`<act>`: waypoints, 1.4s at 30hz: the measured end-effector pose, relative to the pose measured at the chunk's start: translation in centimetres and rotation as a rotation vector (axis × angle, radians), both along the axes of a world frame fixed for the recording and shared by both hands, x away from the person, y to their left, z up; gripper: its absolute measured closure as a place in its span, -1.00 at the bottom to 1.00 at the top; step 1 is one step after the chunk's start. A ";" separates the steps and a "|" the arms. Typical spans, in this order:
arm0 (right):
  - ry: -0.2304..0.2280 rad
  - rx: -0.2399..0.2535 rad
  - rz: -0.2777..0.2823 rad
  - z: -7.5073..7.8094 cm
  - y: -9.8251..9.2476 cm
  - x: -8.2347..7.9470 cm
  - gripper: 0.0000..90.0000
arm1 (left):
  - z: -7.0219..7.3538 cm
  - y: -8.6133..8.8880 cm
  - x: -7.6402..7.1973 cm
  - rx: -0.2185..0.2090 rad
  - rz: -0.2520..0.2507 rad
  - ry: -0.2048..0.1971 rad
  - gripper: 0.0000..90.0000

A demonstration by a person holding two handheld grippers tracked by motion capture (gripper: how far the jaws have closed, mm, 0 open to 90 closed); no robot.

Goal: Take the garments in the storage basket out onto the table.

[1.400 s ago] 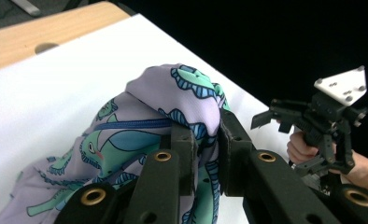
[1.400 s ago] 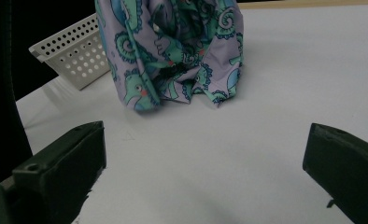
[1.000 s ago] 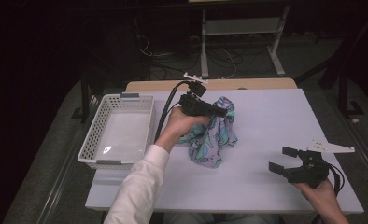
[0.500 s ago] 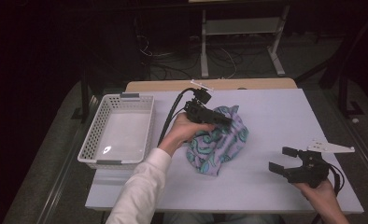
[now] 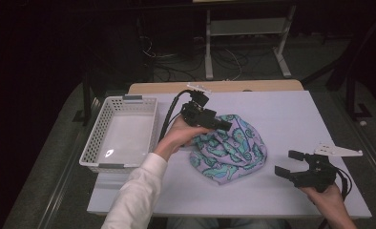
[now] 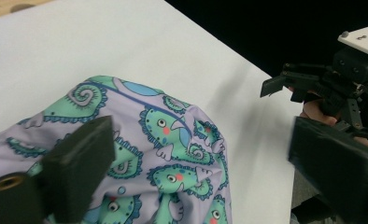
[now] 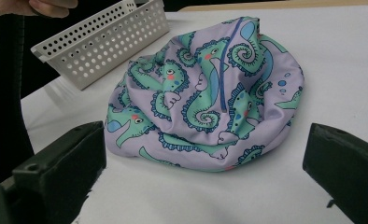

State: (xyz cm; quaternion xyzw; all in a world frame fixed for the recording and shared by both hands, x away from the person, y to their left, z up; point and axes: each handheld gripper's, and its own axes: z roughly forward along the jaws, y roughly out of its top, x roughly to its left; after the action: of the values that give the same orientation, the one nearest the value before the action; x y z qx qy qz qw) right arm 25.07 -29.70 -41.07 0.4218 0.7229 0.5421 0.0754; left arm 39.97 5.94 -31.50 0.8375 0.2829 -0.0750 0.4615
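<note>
Claw first: my left gripper (image 5: 219, 125) hangs just over the far left part of the cloth, jaws spread wide with nothing between the pads; they have just been opening, and the cloth lies loose beneath them. Seen along those jaws in the left gripper view (image 6: 196, 154), the fabric sits under and between them, untouched as far as I can tell. My right gripper (image 5: 291, 164) rests near the right end of the table's front edge, well apart from the cloth, its jaws also standing wide and holding nothing; in the right gripper view (image 7: 201, 186) they frame the cloth from a distance.

That crumpled lilac cloth printed with green seahorses (image 5: 229, 150) lies in a rounded heap on the white table top (image 5: 291, 114), about midway between its left and right edges and a little toward the front. It is bunched and folded over itself, with soft creases running across the dome. The seahorses are mint green with darker blue-green outlines, curled tails, small pink cheeks and dark eyes; pale blue patches and a thin blue line cross the fabric between them. One rim of the heap curls under along the side facing my right gripper.

A white perforated plastic basket (image 5: 150, 126) stands along the left edge of the table, just beside my left hand (image 5: 179, 136).
</note>
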 end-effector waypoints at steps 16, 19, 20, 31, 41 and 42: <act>0.001 -0.005 0.000 -0.1 0.0 0.0 -1.00 | 0.0 4.9 -1.5 -0.006 0.054 -0.042 -1.00; 0.004 -0.008 0.001 -0.1 0.1 0.0 -1.00 | -0.4 6.0 -2.0 0.004 0.064 -0.051 -1.00; 0.004 -0.008 0.001 -0.1 0.1 0.0 -1.00 | -0.4 6.0 -2.0 0.004 0.064 -0.051 -1.00; 0.004 -0.012 0.004 -0.1 0.3 0.0 -1.00 | -1.4 8.8 -4.0 0.009 0.104 -0.098 -1.00; 0.006 -0.013 0.004 -0.1 0.3 0.0 -1.00 | -2.1 10.9 -5.4 -0.018 0.149 -0.133 -1.00; 0.006 -0.013 0.004 -0.1 0.3 0.0 -1.00 | -2.1 10.9 -5.4 -0.018 0.149 -0.133 -1.00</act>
State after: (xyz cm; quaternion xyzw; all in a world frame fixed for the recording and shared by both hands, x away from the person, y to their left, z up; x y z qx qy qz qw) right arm 25.04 -29.41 -41.22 0.4214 0.7276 0.5361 0.0747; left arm 34.55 16.80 -33.58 0.8132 0.3124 0.0125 0.4909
